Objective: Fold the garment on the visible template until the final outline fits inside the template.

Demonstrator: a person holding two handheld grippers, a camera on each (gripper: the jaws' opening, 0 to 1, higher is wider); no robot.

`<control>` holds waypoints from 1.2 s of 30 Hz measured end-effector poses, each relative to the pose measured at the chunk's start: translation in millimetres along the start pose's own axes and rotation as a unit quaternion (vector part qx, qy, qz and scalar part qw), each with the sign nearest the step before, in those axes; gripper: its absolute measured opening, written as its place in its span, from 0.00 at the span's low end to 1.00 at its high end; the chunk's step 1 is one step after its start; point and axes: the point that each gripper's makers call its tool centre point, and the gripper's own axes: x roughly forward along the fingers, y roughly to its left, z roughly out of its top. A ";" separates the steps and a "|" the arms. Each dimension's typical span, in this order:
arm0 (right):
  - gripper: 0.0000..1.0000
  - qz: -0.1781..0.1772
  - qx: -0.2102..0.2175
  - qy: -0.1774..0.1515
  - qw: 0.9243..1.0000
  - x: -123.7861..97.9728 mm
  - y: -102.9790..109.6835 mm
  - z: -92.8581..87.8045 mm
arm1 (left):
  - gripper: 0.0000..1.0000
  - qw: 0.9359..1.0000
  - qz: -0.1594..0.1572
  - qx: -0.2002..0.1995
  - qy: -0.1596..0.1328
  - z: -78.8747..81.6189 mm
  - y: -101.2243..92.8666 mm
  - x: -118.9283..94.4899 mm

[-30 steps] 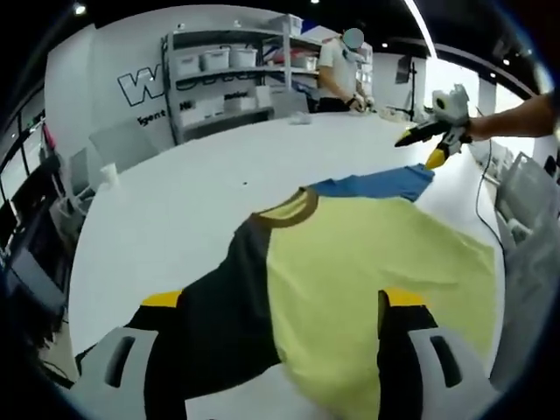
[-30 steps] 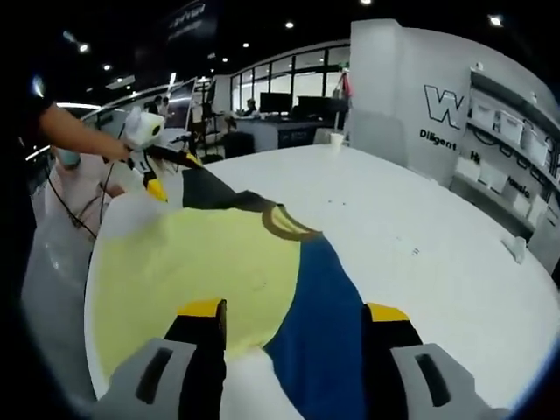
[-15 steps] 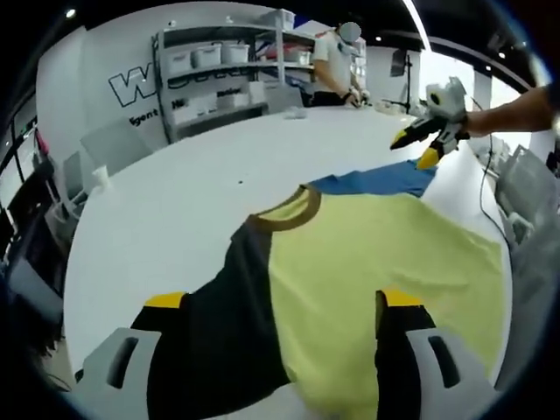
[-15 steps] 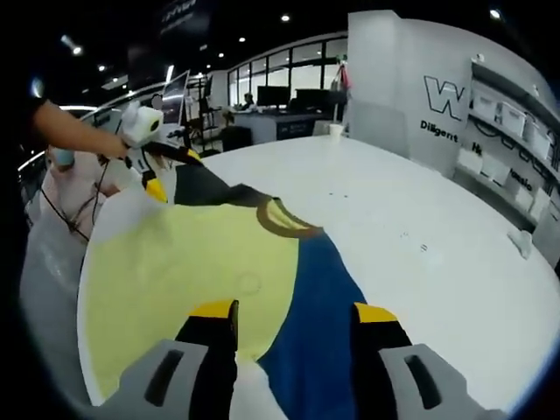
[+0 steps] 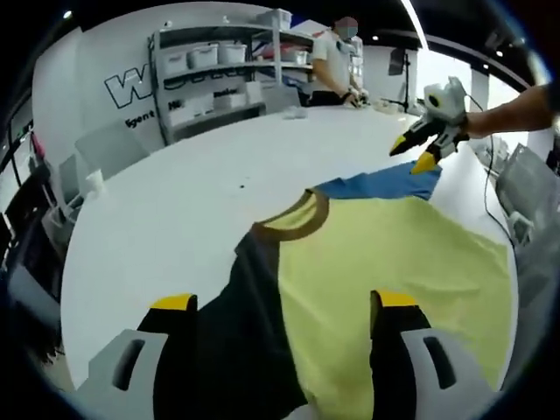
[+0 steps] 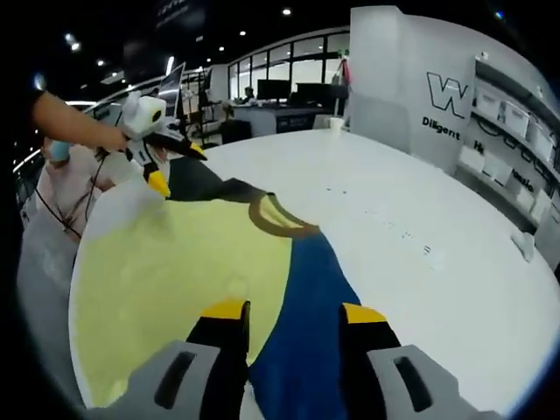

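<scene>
left tongs (image 5: 284, 302) apart | right tongs (image 6: 293, 311) apart (both low)

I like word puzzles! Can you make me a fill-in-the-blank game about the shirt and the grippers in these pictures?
1. The middle of the T-shirt is coloured ____.
2. The sleeve between the right gripper's jaws is coloured ____.
3. The neck band of the T-shirt is coloured ____.
4. The T-shirt lies spread on a big table coloured ____.

Missing words: yellow; blue; brown; white
</scene>
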 end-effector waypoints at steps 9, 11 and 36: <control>0.24 -0.004 -0.015 0.012 1.000 15.6 -7.3 4.5 | 0.72 1.000 -0.003 0.015 0.006 3.5 6.5 19.9; 0.24 -0.004 -0.014 0.011 1.000 20.2 -10.0 8.4 | 0.70 1.000 -0.003 0.014 0.006 5.5 8.5 23.3; 0.19 -0.003 -0.028 0.034 0.999 71.6 -17.5 28.7 | 0.47 0.999 -0.004 0.027 0.026 8.9 27.9 61.9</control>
